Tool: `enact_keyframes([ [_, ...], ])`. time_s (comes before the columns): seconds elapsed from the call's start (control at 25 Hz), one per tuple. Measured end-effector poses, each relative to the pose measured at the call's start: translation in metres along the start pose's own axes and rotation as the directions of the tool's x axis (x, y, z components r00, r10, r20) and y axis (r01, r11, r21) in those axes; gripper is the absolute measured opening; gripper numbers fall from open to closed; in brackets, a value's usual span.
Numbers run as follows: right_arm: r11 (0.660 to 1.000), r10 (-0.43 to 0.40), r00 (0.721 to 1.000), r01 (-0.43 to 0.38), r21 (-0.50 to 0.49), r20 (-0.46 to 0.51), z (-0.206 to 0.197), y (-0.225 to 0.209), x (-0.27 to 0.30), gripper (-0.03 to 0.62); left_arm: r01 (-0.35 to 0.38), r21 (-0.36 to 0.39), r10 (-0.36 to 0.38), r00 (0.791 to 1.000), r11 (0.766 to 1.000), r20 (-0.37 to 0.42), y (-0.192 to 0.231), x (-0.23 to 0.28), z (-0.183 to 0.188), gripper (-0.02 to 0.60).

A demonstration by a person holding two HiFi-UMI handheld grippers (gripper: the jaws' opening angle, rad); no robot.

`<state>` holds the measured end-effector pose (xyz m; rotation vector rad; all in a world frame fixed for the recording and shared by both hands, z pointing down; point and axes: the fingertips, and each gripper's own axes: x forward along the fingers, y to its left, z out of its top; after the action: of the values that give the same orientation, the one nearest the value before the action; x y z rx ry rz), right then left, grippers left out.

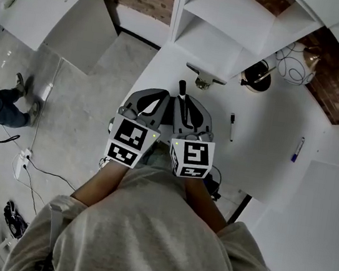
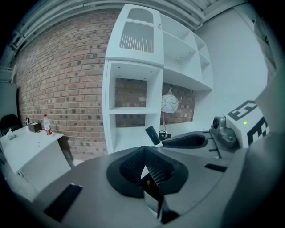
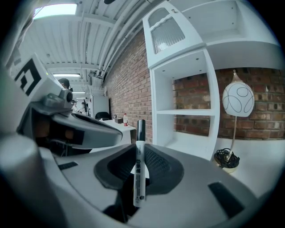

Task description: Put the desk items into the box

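Right gripper view has the marker (image 3: 139, 169) standing upright between the 2 jaws of the right gripper (image 3: 142, 151). The ribbed pads are clenched on its white printed barrel. The black cap rises above the jaw tips and the lower end sits down by the root of the jaws.

Head view shows the same marker (image 1: 182, 96) poking forward out of the right gripper (image 1: 185, 104), cap away from the person, above the white desk (image 1: 261, 158) and not touching it.

The left gripper (image 1: 164, 95) is just beside the right one, the 2 bodies almost side by side. Left gripper view shows the left gripper's (image 2: 144, 150) jaws closed, with their tips meeting. A small dark piece with a yellow mark sits low behind the pads; I cannot tell what it is.

On the desk, to the right of the grippers, a black pen (image 1: 231, 127) lies apart from them. A blue pen (image 1: 297, 149) lies farther right. Ahead stands a white shelf unit (image 1: 218, 19), and a lamp with a patterned globe (image 3: 238, 100) stands beside it, a coiled cable (image 3: 227, 159) at its foot.
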<state>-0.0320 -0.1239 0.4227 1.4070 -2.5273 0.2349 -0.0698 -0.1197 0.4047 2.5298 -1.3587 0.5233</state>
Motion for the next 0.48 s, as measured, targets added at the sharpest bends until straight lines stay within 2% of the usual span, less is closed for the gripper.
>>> enact_keyframes([
  [0.48, 0.999, 0.052, 0.999, -0.052, -0.002, -0.012, -0.022, 0.007, 0.014, 0.074, 0.016, -0.013, -0.016, 1.000, 1.000, -0.025, 0.004, 0.011, -0.023, 0.008],
])
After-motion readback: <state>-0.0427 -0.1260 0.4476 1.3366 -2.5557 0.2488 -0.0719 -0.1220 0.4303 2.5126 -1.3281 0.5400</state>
